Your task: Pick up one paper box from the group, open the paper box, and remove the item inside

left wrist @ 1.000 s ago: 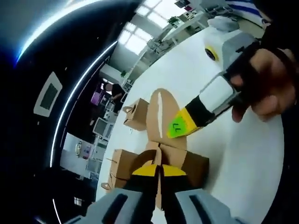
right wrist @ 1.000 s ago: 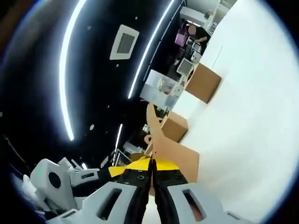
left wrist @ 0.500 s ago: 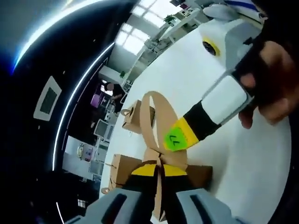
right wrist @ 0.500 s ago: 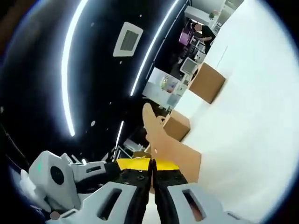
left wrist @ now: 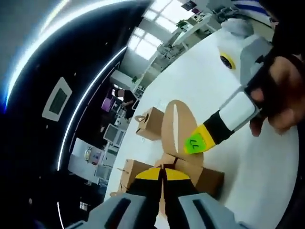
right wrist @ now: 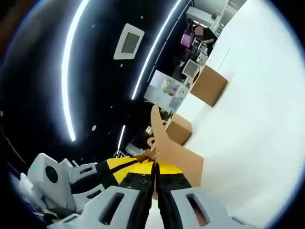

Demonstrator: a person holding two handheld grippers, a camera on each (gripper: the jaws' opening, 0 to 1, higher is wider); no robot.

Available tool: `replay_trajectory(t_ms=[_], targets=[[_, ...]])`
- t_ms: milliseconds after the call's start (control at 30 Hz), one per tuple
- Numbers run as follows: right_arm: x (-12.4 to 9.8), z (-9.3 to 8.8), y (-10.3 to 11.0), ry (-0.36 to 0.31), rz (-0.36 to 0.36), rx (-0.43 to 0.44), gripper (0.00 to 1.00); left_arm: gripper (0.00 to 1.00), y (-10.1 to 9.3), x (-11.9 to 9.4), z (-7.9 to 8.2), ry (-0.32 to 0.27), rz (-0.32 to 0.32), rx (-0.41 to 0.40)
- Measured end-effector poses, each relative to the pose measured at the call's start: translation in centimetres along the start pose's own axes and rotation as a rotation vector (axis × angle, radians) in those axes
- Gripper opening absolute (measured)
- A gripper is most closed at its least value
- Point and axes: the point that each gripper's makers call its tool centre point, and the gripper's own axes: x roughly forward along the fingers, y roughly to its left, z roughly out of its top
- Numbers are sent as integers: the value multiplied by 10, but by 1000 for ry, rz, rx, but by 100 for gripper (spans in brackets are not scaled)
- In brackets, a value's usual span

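Held box, brown, low in left gripper view, above white table. Pinched at near top edge by left gripper, jaws closed on cardboard. Rounded flap raised upright, slit down its middle, far edge gripped by right gripper, yellow tips closed on it; a hand behind. In right gripper view, same flap rising from closed right gripper, left gripper alongside, apparently touching box. Second box beyond flap, third box at left, near table edge. Bare tabletop to the right.
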Motion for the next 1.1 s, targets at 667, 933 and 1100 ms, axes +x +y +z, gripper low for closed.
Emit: replay_trajectory(t_ms=[667,933,1100], targets=[[1,0,1,14,-8,-28,3,10,56,-35,-30,-25,242,-82],[2,0,1,32,-11,-51,3,14,69,-43,-65,27,291,-118],[2,0,1,42,-12,-63,3,14,72,-39,-89,67,283,-150]])
